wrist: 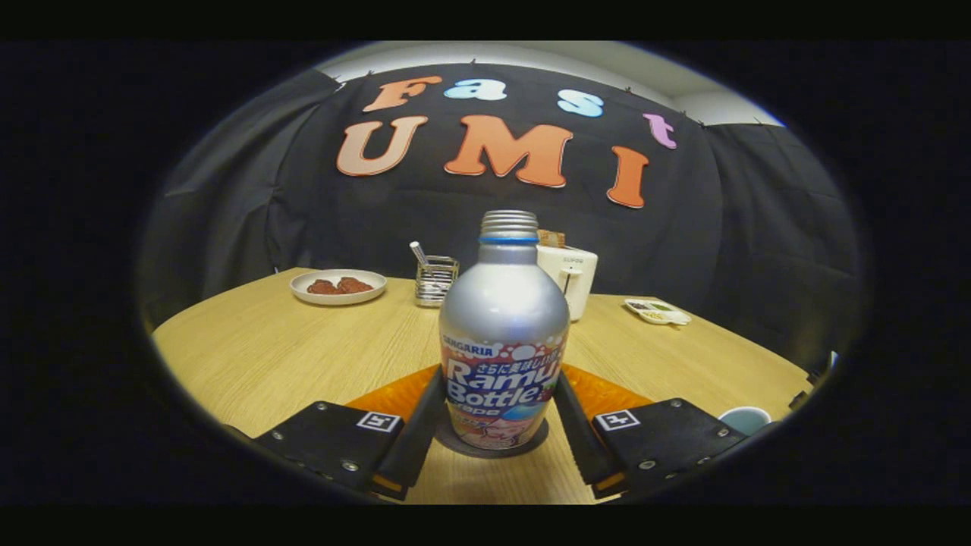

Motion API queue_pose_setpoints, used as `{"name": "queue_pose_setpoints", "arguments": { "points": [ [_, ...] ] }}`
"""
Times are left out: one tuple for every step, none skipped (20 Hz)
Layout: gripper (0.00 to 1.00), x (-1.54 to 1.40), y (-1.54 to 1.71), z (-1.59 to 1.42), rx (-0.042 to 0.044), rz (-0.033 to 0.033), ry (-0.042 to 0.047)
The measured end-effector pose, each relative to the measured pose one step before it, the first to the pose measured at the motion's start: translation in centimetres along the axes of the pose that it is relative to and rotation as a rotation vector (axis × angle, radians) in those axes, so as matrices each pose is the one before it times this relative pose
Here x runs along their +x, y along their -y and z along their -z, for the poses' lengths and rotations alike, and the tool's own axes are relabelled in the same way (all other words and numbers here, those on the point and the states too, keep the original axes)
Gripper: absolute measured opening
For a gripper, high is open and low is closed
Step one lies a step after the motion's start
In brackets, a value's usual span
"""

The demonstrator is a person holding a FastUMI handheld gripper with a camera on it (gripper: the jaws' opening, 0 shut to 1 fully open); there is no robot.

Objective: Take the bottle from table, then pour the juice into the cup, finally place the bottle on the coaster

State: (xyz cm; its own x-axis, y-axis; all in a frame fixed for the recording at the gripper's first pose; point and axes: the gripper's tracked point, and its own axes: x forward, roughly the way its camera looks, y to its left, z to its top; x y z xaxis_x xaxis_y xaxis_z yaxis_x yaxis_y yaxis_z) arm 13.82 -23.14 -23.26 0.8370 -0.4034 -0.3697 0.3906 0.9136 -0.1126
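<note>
Standing upright on a dark coaster (455, 444), the bottle (503, 334) is clamped between both fingers. Gripper (497, 413) closed on it; cup (745, 418) sits right.

Wooden table (258, 349) carries bottle (504, 334) on coaster (531, 444), plate (338, 287), cup (745, 418).

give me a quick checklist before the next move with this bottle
1. Bottle upright between the fingers: ok.
2. Gripper fingers against both sides of the bottle's lower body: looks ok, though how firmly they press cannot be told.
3. Bottle base over the dark round coaster: ok; whether it is fully set down, cannot tell.
4. Cap off, bare threaded neck showing: ok.
5. Cup beside the right finger, off the bottle: ok; whether it holds juice, cannot tell.
6. Toaster and wire holder well beyond the bottle: ok.
</note>
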Motion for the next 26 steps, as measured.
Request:
{"name": "queue_pose_setpoints", "arguments": {
  "points": [
    [0.78,0.021,-0.258,0.049,0.01645,-0.01035,0.00565],
    [0.79,0.098,-0.086,0.041,0.00963,-0.00193,0.00208],
    [0.8,0.006,0.291,0.117,0.00262,0.01103,0.00222],
    [0.81,-0.175,-0.004,0.126,-0.00447,0.0015,-0.00021],
    [0.83,-0.366,0.074,-0.081,-0.00444,0.00568,-0.00045],
    [0.86,-0.097,-0.047,-0.108,-0.00298,-0.00022,0.00437],
    [0.92,-0.327,-0.245,-0.074,0.01086,-0.01337,-0.00269],
    [0.92,-0.544,-0.028,-0.303,0.00884,-0.00239,0.01089],
    [0.93,-0.843,0.04,-0.692,-0.00428,0.00398,0.01853],
    [0.93,-0.879,0.029,-0.715,-0.00582,0.00317,0.01849],
    [0.93,-0.994,-0.154,-0.752,-0.00279,-0.00839,0.02068],
    [0.93,-1.17,0.016,-0.87,-0.00463,0.0016,0.02459],
    [0.93,-1.257,0.179,-1.026,-0.00374,0.00099,0.02706],
    [0.93,-1.016,0.246,-1.147,0.00666,0.00259,0.02131],
    [0.94,-1.142,0.056,-0.96,0.01192,-0.00536,0.01454],
    [0.94,-1.144,-0.088,-0.785,0.00979,-0.00385,0.01579],
    [0.94,-1.166,0.052,-1.111,0.00693,0.00036,0.01572],
    [0.95,-1.021,0.006,-0.867,0.00343,-0.00277,0.01305],
    [0.95,-1.047,-0.06,-0.789,0.00196,0.00037,0.00759],
    [0.96,-0.656,0.282,-0.374,0.00266,0.01203,-0.00042],
    [0.96,-1.205,-0.127,-0.152,0.00015,0.00347,0.00469],
    [0.96,-1.11,-0.452,-0.37,-0.01762,-0.0094,0.01521],
    [0.96,-0.798,-0.088,-0.148,-0.02445,0.00686,0.00407],
    [0.96,-0.773,0.234,-0.148,-0.01858,0.01448,-0.00158],
    [0.96,-0.795,0.018,-0.246,-0.00304,0.00094,0.00047],
    [0.96,-0.625,-0.443,-0.565,0.00811,-0.01205,0.01355]
  ]
}}
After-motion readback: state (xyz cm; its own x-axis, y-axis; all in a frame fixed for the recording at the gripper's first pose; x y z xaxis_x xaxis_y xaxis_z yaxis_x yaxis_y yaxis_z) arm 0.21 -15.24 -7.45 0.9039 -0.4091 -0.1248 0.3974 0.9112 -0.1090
